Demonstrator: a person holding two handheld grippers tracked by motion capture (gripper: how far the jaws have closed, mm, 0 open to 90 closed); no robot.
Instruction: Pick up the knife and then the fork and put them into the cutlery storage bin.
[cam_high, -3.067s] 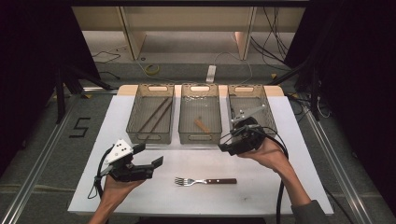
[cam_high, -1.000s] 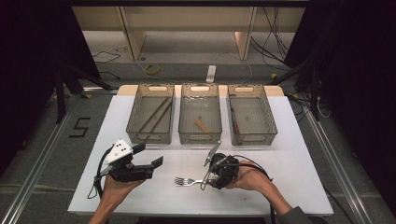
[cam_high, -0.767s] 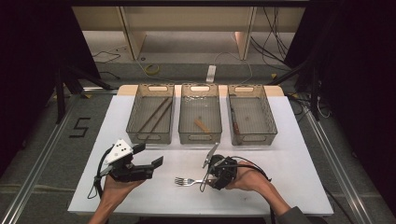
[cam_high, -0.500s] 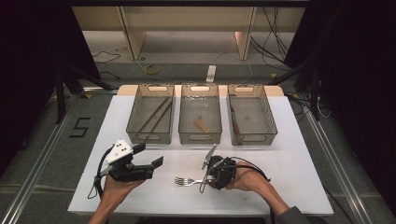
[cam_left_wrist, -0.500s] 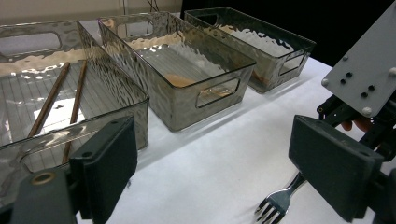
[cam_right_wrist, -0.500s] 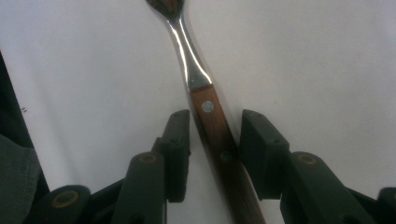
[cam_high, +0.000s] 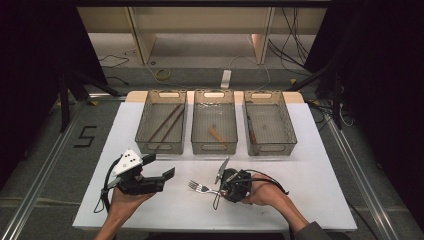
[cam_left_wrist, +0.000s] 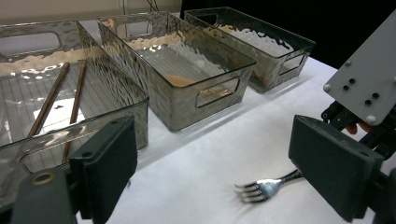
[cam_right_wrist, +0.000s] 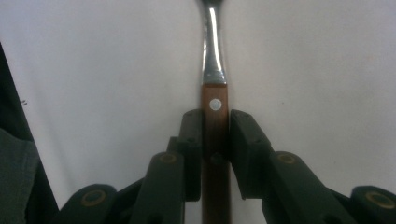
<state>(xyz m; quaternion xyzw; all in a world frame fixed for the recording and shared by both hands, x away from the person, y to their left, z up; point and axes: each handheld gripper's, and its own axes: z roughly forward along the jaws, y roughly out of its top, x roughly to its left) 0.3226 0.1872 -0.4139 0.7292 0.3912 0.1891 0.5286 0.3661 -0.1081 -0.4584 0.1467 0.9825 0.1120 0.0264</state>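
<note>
A fork (cam_high: 199, 187) with a brown wooden handle lies on the white table (cam_high: 310, 165), tines to the left. My right gripper (cam_high: 221, 192) sits low over its handle; its jaws have just been closing. In the right gripper view both pads (cam_right_wrist: 192, 135) press the sides of the wooden handle (cam_right_wrist: 215, 112), so my right gripper (cam_right_wrist: 215, 117) is shut on the fork. My left gripper (cam_high: 160, 167) is held above the table's front left, open and holding nothing. Past the open jaws of my left gripper (cam_left_wrist: 212, 140) are the fork's tines (cam_left_wrist: 254, 190).
Three clear trays stand in a row at the back. The left tray (cam_high: 161, 148) holds two brown sticks (cam_high: 167, 122). A small wooden piece (cam_high: 216, 134) lies in the middle tray (cam_high: 215, 148). The right tray (cam_high: 270, 148) has a brown-handled item (cam_high: 251, 134) along its left wall.
About three seconds ago my right gripper was over the right tray; it now sits at the fork's handle. Over the last second neither hand has shifted.
</note>
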